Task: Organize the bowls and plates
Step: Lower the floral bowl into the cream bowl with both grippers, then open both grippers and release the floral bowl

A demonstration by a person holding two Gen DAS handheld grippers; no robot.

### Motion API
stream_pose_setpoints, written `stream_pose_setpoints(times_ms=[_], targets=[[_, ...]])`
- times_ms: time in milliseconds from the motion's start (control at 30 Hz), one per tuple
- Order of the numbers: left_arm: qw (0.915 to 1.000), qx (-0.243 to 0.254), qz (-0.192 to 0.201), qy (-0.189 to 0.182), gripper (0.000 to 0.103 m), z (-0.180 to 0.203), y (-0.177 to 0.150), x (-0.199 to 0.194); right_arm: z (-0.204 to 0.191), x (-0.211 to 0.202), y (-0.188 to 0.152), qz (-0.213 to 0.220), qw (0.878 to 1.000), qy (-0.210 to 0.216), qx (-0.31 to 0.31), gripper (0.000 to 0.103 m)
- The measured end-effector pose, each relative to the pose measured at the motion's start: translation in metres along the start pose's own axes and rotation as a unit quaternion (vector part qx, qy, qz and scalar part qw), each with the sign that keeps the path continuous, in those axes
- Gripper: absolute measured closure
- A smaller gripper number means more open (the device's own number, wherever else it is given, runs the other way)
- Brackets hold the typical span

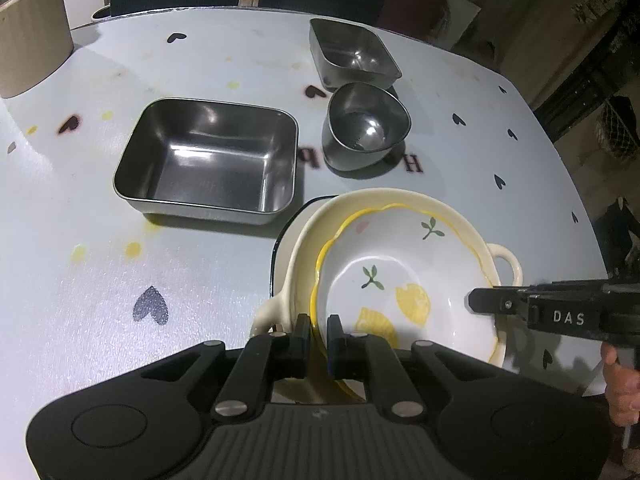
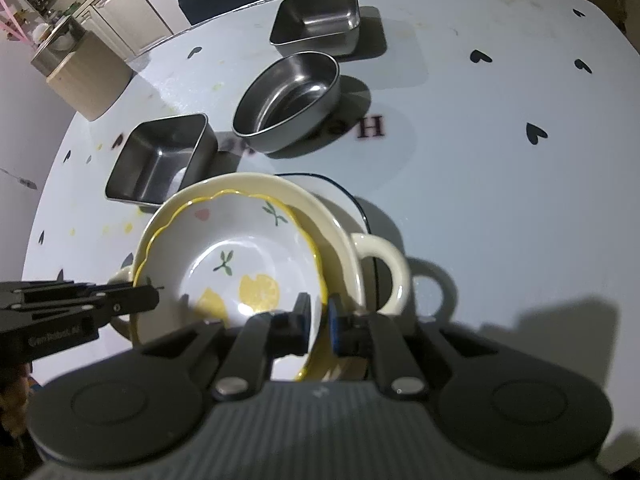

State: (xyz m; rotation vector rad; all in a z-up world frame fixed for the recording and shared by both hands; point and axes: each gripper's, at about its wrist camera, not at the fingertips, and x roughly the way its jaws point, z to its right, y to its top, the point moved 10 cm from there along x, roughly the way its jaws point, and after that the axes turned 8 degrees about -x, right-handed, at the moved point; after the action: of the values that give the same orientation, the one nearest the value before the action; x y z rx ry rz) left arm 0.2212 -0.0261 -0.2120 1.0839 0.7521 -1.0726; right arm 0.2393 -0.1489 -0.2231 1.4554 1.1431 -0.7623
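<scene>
On the table [image 1: 80, 208] right in front of us sits the stack: a lemon-print bowl [image 1: 404, 280] with a wavy yellow rim, nested inside a cream two-handled dish [image 1: 506, 258], which itself rests on a dark-rimmed plate [image 1: 280, 240]. We've got our left gripper [image 1: 319, 340] pinched narrow on the near rim of the lemon-print bowl, a finger either side of the yellow edge. Over on the other side, our right gripper [image 2: 319, 322] is clamped the same way on the opposite rim, one finger inside the bowl, one outside. Both tools on the one bowl, then. Whether the bowl is lifted clear of the dish or sitting in it, we can't tell.

Beyond the stack we see three steel pieces standing apart from it: a large rectangular steel tray [image 1: 208, 160] to the left, a rounded steel bowl [image 1: 366, 126] straight ahead, and a smaller square steel tray [image 1: 352, 52] just behind that, near the far edge.
</scene>
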Motion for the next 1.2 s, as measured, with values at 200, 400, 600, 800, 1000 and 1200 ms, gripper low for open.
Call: stream_pose_setpoints(times_ms=[200,400,600,800,1000,1200], targets=[[1.0,0.001,0.008,0.004,0.093,0.0,0.002,-0.008,0.0,-0.002,0.001,0.004,1.0,-0.002,0.002,0.091],[0.9995,0.004,0.031,-0.006,0.093,0.006,0.009,-0.024,-0.001,-0.011,0.004,0.018,1.0,0.005,-0.001,0.091],[0.9996,0.003,0.026,-0.004,0.092,0.005,0.008,-0.023,-0.003,-0.017,0.005,0.027,1.0,0.008,-0.005,0.089],[0.9995,0.008,0.031,-0.007,0.079,0.007,0.009,-0.026,-0.005,-0.025,0.006,0.04,0.999,0.013,-0.005,0.088],[0.9983,0.007,0.055,-0.017,0.053,0.01,0.017,-0.039,-0.012,-0.04,0.008,0.064,0.998,0.024,-0.008,0.086],[0.992,0.006,0.126,0.005,0.016,0.005,0.036,-0.067,-0.018,-0.063,0.022,0.118,0.993,0.028,-0.014,0.052]])
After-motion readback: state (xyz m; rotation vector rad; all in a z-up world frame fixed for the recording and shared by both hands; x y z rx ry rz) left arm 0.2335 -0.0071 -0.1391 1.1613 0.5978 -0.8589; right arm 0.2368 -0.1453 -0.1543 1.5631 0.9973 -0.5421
